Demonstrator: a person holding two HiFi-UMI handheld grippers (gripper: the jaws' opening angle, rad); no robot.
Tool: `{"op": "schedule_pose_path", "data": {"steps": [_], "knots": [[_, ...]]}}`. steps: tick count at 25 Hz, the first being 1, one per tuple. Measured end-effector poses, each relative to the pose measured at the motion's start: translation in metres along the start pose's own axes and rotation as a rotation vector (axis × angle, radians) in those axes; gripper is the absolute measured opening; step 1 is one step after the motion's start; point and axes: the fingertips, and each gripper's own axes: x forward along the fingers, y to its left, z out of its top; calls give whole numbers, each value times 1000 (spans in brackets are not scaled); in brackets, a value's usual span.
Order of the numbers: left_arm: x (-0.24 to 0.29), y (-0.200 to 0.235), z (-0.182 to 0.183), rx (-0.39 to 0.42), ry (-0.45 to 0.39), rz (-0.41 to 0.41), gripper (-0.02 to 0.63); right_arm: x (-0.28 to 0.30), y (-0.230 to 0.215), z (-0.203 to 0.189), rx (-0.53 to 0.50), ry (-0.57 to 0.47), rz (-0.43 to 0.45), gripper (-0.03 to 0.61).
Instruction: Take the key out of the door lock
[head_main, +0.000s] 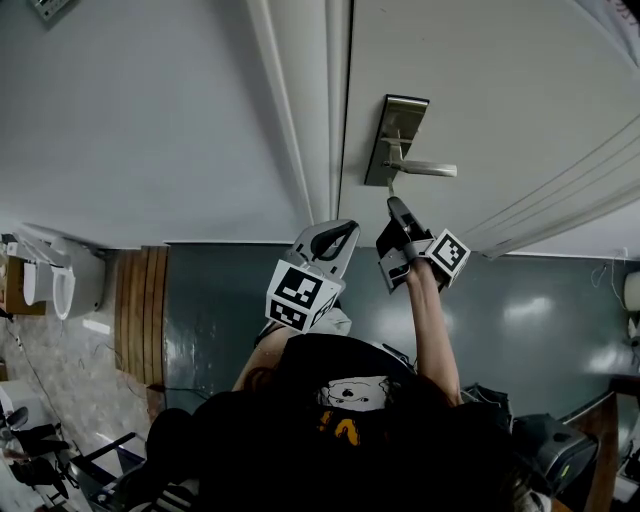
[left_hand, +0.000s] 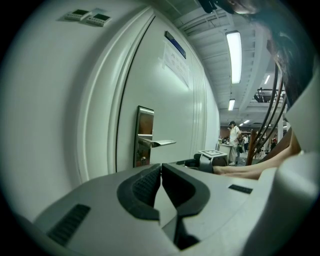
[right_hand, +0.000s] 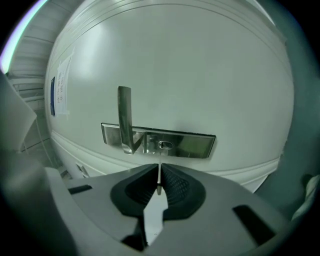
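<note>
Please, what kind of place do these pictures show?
Probably an indoor workplace hall, at a room entrance: a white panelled door with a silver metal lever handle, long fluorescent ceiling lights, and a person standing far behind in an open area.

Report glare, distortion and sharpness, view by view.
Head view: soft sheen patches on the floor, door evenly lit. Left gripper view: fisheye bends the door, ceiling lamp blown out. Right gripper view: lock plate bowed, dark corners.

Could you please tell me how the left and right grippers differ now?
The right gripper clamps the key; the left gripper holds nothing. The right gripper faces the lock plate squarely; the left gripper sees it from the side. Both have jaws together.
</note>
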Motion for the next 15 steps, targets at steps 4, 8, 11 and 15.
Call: {"op": "schedule_pose_path", "data": {"steps": [4, 8, 11, 15], "knots": [[-10, -14, -1, 7, 1, -11, 12, -18, 11, -10, -40, 13, 7, 21], [-22, -28, -5, 14, 5, -18, 12, -36, 26, -22, -87, 26, 26, 21], [-47, -49, -10, 27, 7, -19, 12, -64, 42, -42, -121, 35, 51, 21], [-61, -56, -17, 22, 20, -11, 12, -81, 53, -55, -141, 48, 66, 21]]}}
